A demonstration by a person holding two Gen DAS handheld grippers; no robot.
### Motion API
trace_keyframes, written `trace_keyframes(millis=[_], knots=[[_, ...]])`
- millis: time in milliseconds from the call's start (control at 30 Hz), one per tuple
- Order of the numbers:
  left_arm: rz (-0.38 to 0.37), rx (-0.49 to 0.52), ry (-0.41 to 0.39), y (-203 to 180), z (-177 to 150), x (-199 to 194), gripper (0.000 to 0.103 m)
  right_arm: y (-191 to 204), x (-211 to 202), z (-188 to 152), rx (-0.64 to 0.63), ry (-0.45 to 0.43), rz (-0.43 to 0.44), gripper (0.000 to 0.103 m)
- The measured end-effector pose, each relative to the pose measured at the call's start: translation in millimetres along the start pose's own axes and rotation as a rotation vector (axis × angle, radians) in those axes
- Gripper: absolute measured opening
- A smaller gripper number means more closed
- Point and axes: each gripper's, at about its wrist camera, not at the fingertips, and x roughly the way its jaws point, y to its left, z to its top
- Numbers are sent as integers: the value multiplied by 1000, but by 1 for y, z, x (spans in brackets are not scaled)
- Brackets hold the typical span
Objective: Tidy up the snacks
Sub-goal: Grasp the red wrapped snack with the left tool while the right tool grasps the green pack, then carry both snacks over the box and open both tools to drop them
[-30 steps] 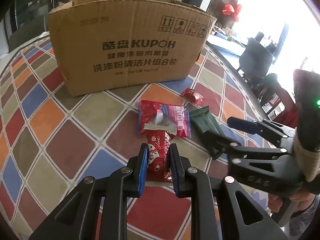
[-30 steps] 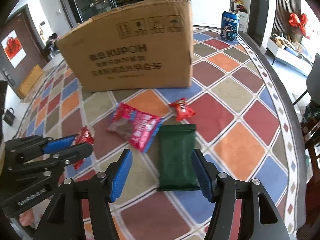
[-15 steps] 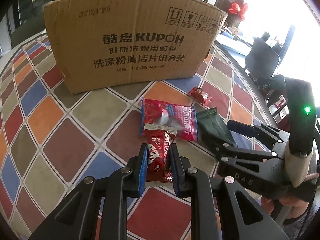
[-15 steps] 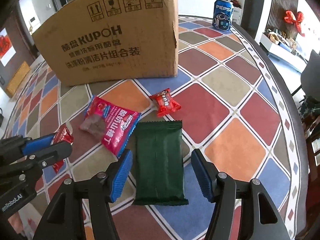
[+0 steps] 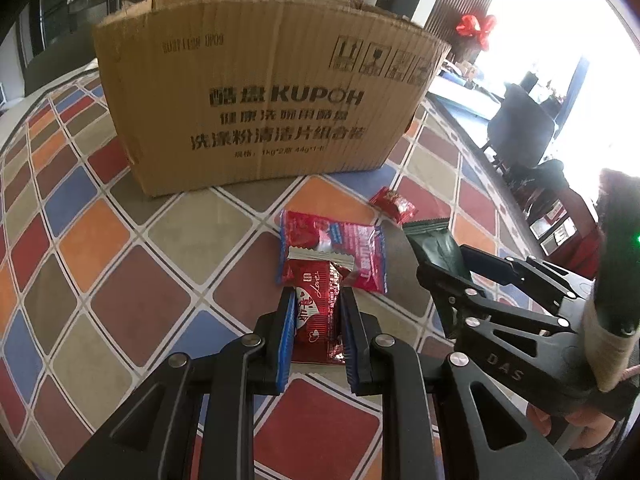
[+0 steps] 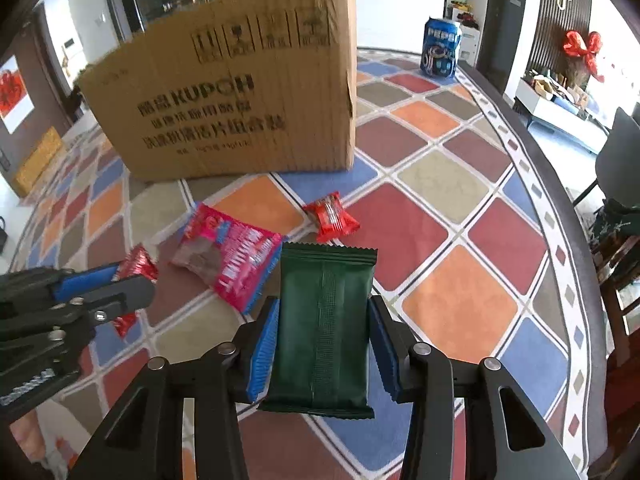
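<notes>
My left gripper (image 5: pixel 316 332) is shut on a small dark red snack packet (image 5: pixel 318 304), which also shows in the right wrist view (image 6: pixel 138 266). My right gripper (image 6: pixel 324 344) has closed in on a dark green snack pouch (image 6: pixel 324 332); its blue pads (image 6: pixel 262 344) touch both sides. The pouch also shows in the left wrist view (image 5: pixel 436 246). A pink-red snack bag (image 5: pixel 340 244) (image 6: pixel 232 260) and a small red candy packet (image 5: pixel 394 204) (image 6: pixel 332 216) lie on the tablecloth. A brown cardboard box (image 5: pixel 260 108) (image 6: pixel 240 92) stands behind them.
The round table has a cloth of coloured diamonds (image 5: pixel 120 264) (image 6: pixel 460 300). A blue Pepsi can (image 6: pixel 440 46) stands at the far right behind the box. The table's edge (image 6: pixel 560 208) curves along the right, with chairs beyond it.
My right gripper has moved forward around the green pouch and its jaws have closed from wide open onto the pouch's sides. My left gripper keeps its hold on the red packet.
</notes>
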Motion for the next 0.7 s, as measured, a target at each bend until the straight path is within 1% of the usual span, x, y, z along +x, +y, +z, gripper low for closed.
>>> trace_keyframes(millis=[200, 433, 700], knots=[[-4, 3, -63, 0, 11, -22, 22, 5, -26, 12, -3, -75, 31, 45], [-4, 27, -159, -4, 34, -54, 22, 8, -55, 36, -6, -178, 61, 45], [27, 38, -249, 1, 62, -81, 22, 20, -79, 68, -28, -279, 91, 45]])
